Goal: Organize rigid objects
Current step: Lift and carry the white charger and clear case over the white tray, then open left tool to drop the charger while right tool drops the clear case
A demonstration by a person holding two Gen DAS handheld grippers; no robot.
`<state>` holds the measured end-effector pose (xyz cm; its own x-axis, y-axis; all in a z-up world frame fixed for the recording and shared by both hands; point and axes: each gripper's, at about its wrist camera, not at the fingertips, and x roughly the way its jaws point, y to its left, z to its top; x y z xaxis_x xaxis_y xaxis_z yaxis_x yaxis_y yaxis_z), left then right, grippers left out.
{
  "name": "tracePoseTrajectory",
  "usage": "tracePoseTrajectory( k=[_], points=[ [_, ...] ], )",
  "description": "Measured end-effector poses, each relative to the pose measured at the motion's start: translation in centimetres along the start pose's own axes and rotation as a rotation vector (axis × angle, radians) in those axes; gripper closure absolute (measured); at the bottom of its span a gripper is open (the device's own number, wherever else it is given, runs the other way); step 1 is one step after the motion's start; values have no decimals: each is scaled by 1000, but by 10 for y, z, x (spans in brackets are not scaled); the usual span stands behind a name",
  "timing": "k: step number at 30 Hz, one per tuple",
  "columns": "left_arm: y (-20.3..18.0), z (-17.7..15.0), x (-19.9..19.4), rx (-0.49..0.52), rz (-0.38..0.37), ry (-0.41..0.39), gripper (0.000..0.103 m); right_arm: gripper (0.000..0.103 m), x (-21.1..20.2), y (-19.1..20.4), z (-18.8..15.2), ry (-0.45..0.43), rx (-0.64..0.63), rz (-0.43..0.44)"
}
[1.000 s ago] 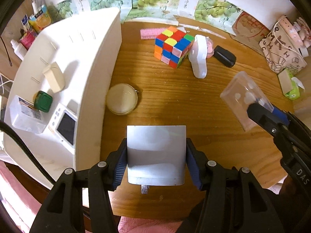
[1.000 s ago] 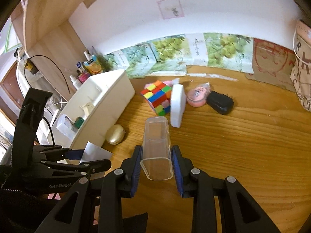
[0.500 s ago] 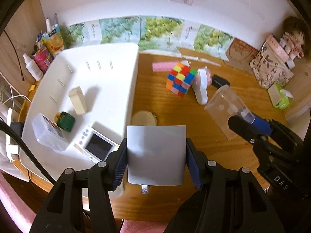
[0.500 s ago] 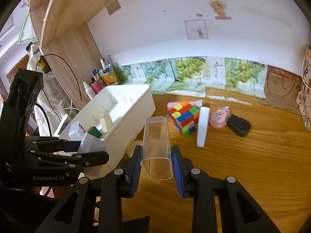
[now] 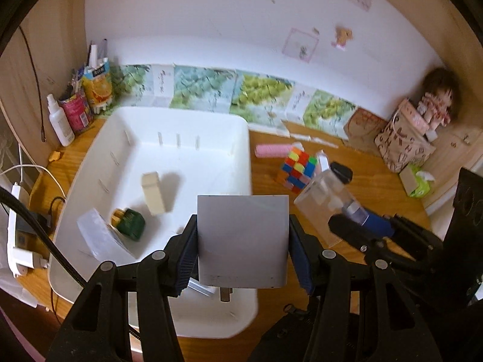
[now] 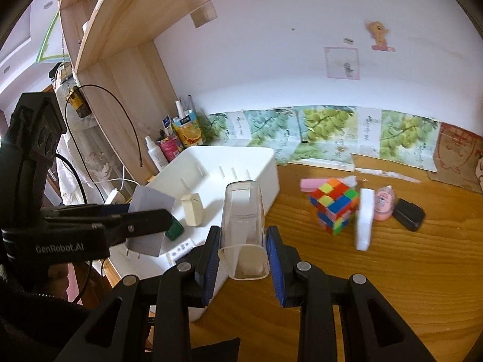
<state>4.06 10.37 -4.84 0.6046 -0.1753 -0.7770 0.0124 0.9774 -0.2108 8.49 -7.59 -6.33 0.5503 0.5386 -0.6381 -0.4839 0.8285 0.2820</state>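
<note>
My left gripper (image 5: 243, 241) is shut on a flat grey charger block (image 5: 241, 223), prongs pointing back, held over the near right part of the white bin (image 5: 181, 114). In the bin lie a cream block (image 5: 154, 193), a green item (image 5: 131, 223) and a small clear box (image 5: 99, 235). My right gripper (image 6: 243, 250) is shut on a tall clear plastic box (image 6: 243, 211), just right of the bin's (image 6: 265, 178) near corner. On the desk sit a Rubik's cube (image 6: 333, 205), a white device (image 6: 363, 220), a pink round case (image 6: 383, 205) and a black case (image 6: 409, 214).
Bottles and a juice carton (image 5: 96, 84) stand behind the bin. A power strip with cables (image 5: 18, 226) lies to its left. A paper bag (image 5: 404, 141), a doll and a tissue pack (image 5: 418, 181) fill the back right. A wooden shelf (image 6: 135, 15) hangs overhead.
Both grippers have risen and moved left with their loads. The grey block, earlier over bare desk beside the bin, now hangs over the bin. The clear box has followed to the bin's edge.
</note>
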Motion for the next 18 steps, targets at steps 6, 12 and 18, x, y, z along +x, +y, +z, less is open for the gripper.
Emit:
tracePoseTrajectory(
  k=[6,12,18],
  points=[
    [34,7,-8,-25,3,-58,44,73,20,31,7,10,-35,10],
    [70,12,-8,-65,22,-87,44,73,42,53,9,28,-74,25],
    [96,15,-4,-81,40,-104,44,73,59,71,7,59,-103,39]
  ],
)
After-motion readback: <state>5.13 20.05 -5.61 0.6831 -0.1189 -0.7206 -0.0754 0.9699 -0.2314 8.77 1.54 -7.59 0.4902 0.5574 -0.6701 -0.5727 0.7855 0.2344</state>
